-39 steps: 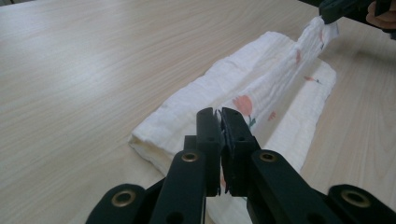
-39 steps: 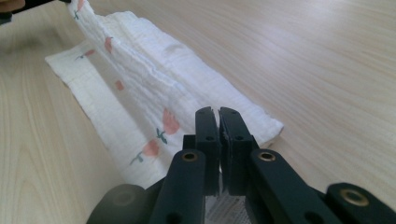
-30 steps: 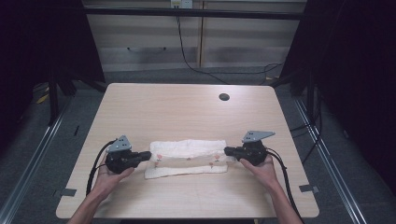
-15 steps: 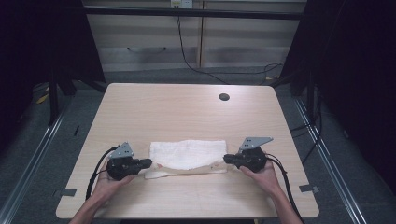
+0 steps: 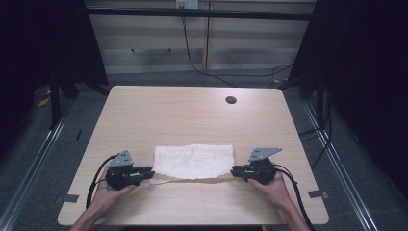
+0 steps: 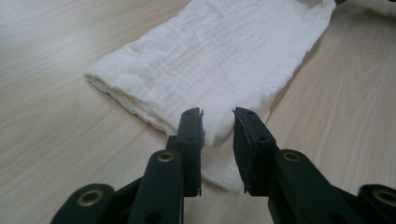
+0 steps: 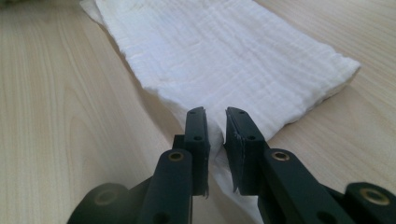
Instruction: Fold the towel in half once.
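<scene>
The folded white cloth [image 5: 194, 161] lies flat on the near half of the wooden table [image 5: 192, 115], stretched between the two grippers. At its near left corner the left gripper [image 5: 148, 172] has its jaws a little apart, with a fold of cloth [image 6: 219, 88] bulging up between them. At the near right corner the right gripper [image 5: 234, 171] has its jaws drawn narrow, with a thin edge of cloth [image 7: 243, 56] between them; whether they pinch it I cannot tell. Each gripper rests in a hand near the table's front edge. Farther off, a small dark round hole [image 5: 231, 100] sits in the tabletop near the far edge.
</scene>
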